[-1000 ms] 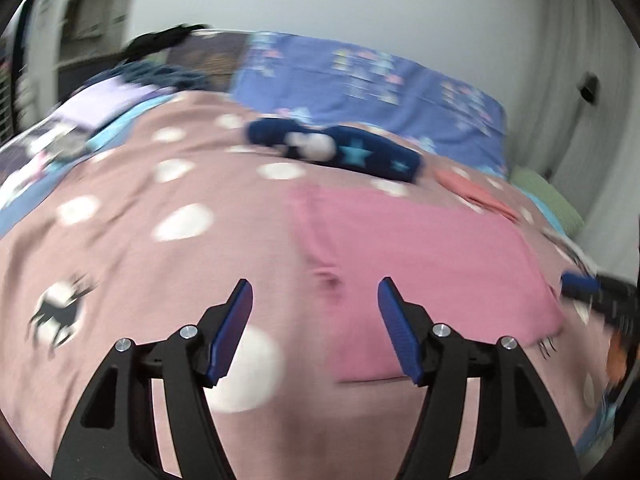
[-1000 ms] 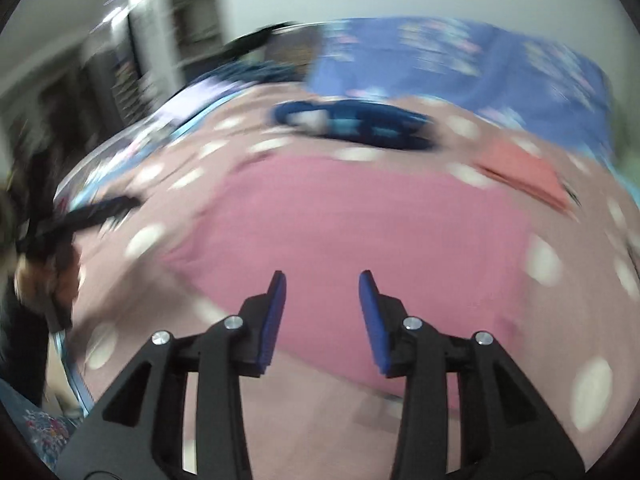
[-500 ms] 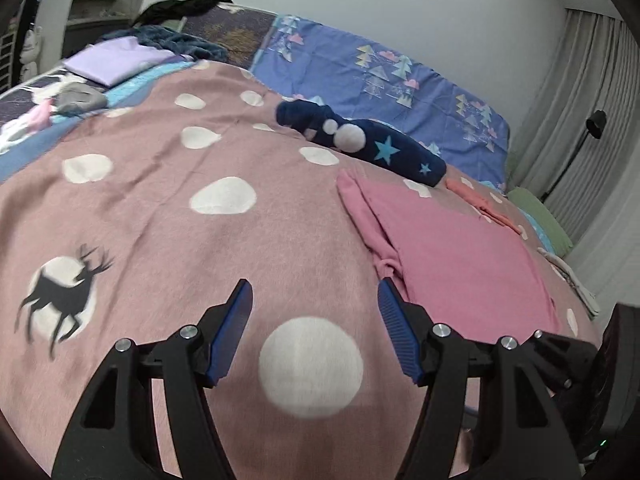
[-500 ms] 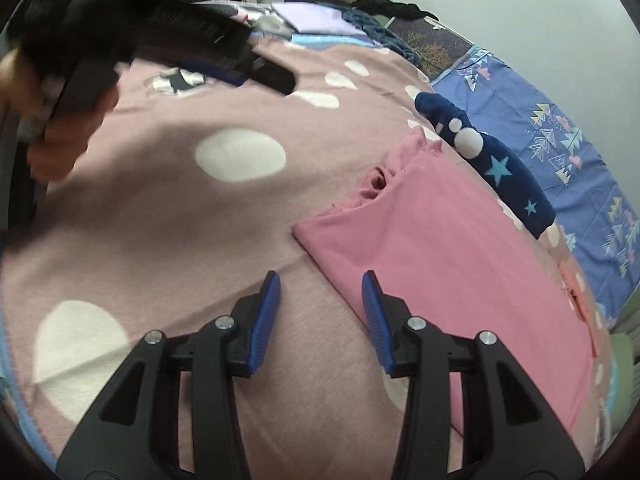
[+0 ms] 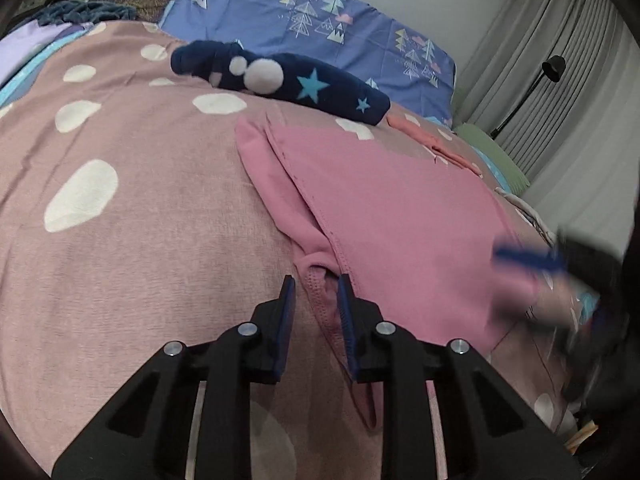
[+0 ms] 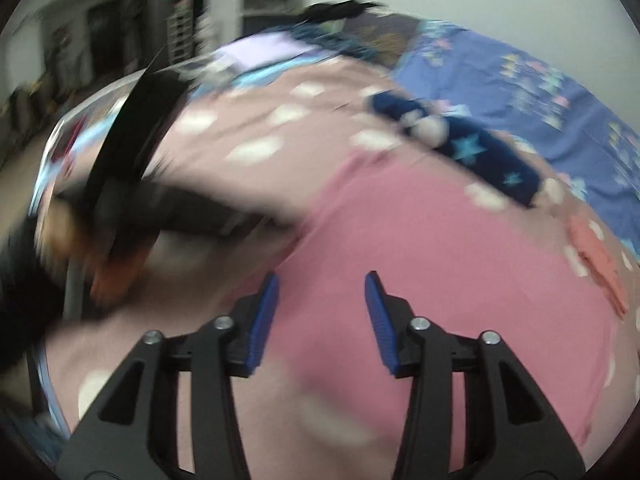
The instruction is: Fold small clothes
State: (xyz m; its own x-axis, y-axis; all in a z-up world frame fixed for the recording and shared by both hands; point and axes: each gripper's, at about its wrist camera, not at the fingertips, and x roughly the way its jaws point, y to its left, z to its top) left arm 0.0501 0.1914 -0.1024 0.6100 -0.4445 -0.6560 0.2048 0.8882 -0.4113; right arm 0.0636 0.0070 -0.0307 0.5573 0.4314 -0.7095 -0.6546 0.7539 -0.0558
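Note:
A pink garment (image 5: 392, 200) lies flat on the dotted pink bedspread (image 5: 132, 232). My left gripper (image 5: 316, 284) has narrowed its jaws around the bunched near-left corner of the garment; the cloth sits between the blue pads. In the right wrist view, blurred by motion, the pink garment (image 6: 440, 264) fills the middle, and my right gripper (image 6: 320, 280) is open over its near edge. The right gripper also shows as a blur at the right in the left wrist view (image 5: 532, 260), and the left gripper shows as a dark blur at the left in the right wrist view (image 6: 168, 208).
A navy star-patterned garment (image 5: 280, 76) lies beyond the pink one. A small salmon cloth (image 5: 432, 140) lies to the far right. A blue patterned sheet (image 5: 320, 28) covers the head of the bed. A floor lamp (image 5: 552, 68) stands by the curtains.
My left gripper has moved right onto the garment's near-left corner and closed most of the way on it. My right gripper has swung over the garment and opened wider.

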